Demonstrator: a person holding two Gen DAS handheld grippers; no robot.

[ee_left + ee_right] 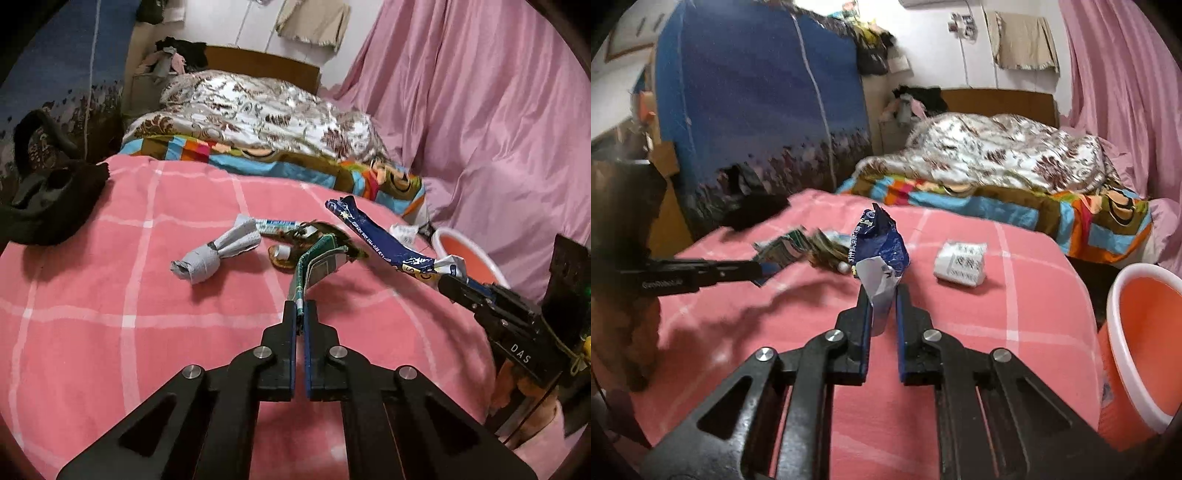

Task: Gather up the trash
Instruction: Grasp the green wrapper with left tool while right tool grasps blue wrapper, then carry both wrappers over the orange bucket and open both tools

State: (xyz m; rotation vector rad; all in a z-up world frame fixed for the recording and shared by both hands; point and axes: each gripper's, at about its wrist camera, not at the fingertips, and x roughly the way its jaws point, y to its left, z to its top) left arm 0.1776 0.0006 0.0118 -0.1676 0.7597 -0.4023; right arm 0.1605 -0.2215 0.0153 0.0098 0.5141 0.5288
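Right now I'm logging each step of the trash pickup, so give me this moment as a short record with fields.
surface: pink checked bedspread
left claw: shut on green wrapper, lifted
right claw: shut on blue wrapper
bin: orange bucket, at the bed's right edge
loose on bed: grey paper wad, white packet
also on bed: black cloth, far left

floral quilt (258, 107), pink curtain (480, 110), blue wardrobe (750, 103)
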